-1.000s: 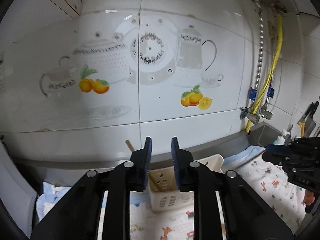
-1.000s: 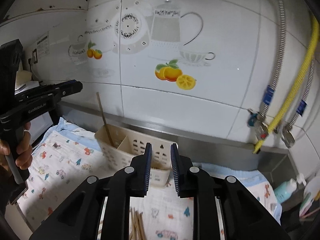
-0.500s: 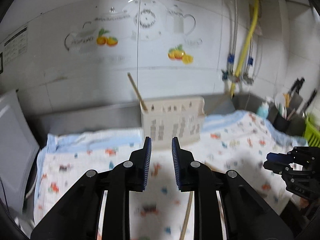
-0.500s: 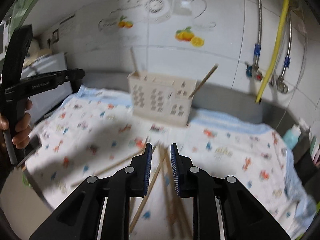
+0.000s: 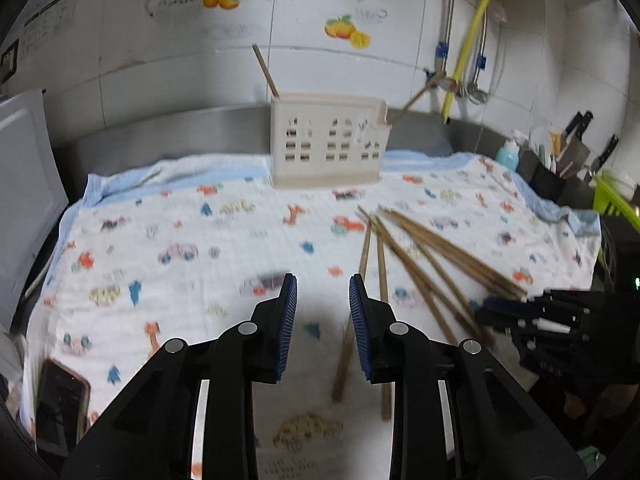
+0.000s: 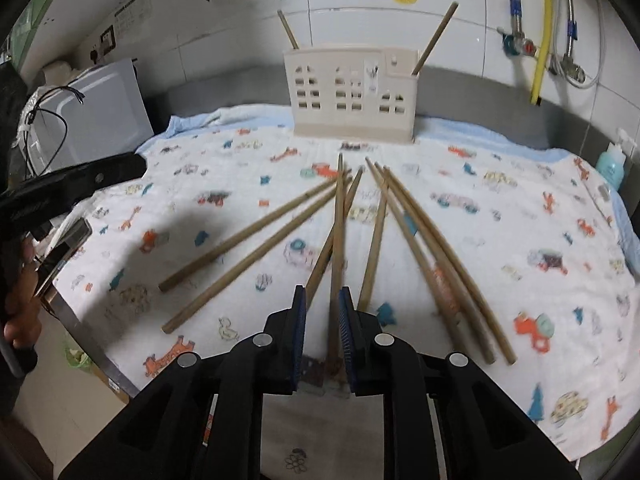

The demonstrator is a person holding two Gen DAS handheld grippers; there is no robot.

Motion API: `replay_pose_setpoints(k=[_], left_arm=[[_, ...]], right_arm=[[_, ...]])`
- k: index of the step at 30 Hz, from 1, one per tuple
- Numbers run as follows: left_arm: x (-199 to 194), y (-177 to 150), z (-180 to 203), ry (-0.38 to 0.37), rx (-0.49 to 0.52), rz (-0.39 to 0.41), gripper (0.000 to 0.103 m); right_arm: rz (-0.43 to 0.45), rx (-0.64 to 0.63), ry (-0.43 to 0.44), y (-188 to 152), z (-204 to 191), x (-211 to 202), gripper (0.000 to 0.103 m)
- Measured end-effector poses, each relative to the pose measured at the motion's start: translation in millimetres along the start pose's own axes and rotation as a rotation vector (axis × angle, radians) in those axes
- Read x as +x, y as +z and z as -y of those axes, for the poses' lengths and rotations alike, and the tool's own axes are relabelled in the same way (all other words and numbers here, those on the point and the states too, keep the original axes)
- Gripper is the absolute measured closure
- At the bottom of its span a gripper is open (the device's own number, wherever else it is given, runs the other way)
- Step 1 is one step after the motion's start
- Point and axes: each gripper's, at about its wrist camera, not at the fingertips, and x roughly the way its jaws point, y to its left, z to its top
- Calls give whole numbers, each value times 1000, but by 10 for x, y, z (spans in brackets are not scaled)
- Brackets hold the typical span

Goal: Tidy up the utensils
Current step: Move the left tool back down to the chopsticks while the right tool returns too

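Several wooden chopsticks [image 6: 256, 236] lie fanned out on a printed cloth [image 6: 520, 240]. Behind them stands a cream slotted holder [image 6: 352, 96] with one chopstick [image 6: 288, 32] leaning out at its left end and another [image 6: 436, 38] at its right. My right gripper [image 6: 322, 296] hovers low over the fan. Its jaws are closing, with one chopstick [image 6: 338, 240] running between them, and the pads stand clear of it. My left gripper [image 5: 322, 292] hangs over bare cloth, left of the chopsticks [image 5: 432, 256]. Its jaws are opening and hold nothing. The holder [image 5: 326, 140] is straight ahead of it.
A white appliance [image 6: 100, 112] stands at the cloth's left end and a phone [image 5: 60, 404] lies at the near left corner. A blue bottle [image 6: 610, 164], a knife block [image 5: 560, 160] and a green rack [image 5: 612, 200] crowd the right side. Pipes and a yellow hose [image 6: 542, 28] run down the tiled wall.
Both views have swung from the tiled wall down onto the cloth as both grippers sank towards the chopsticks. The left jaws have widened; the right jaws have narrowed a little.
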Motion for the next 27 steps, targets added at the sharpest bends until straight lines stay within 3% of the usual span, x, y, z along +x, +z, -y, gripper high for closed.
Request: replay_pose_setpoints(k=[11, 23, 27], left_arm=[[169, -374, 15, -56, 20, -100, 75], [312, -470, 5, -68, 10, -142, 75], [341, -486, 15, -77, 12, -147, 75]], right_arm=[[-50, 34, -12, -91, 51, 198, 89], [-53, 41, -23, -104, 65, 258, 90], [-47, 35, -41, -113, 60, 262, 95]])
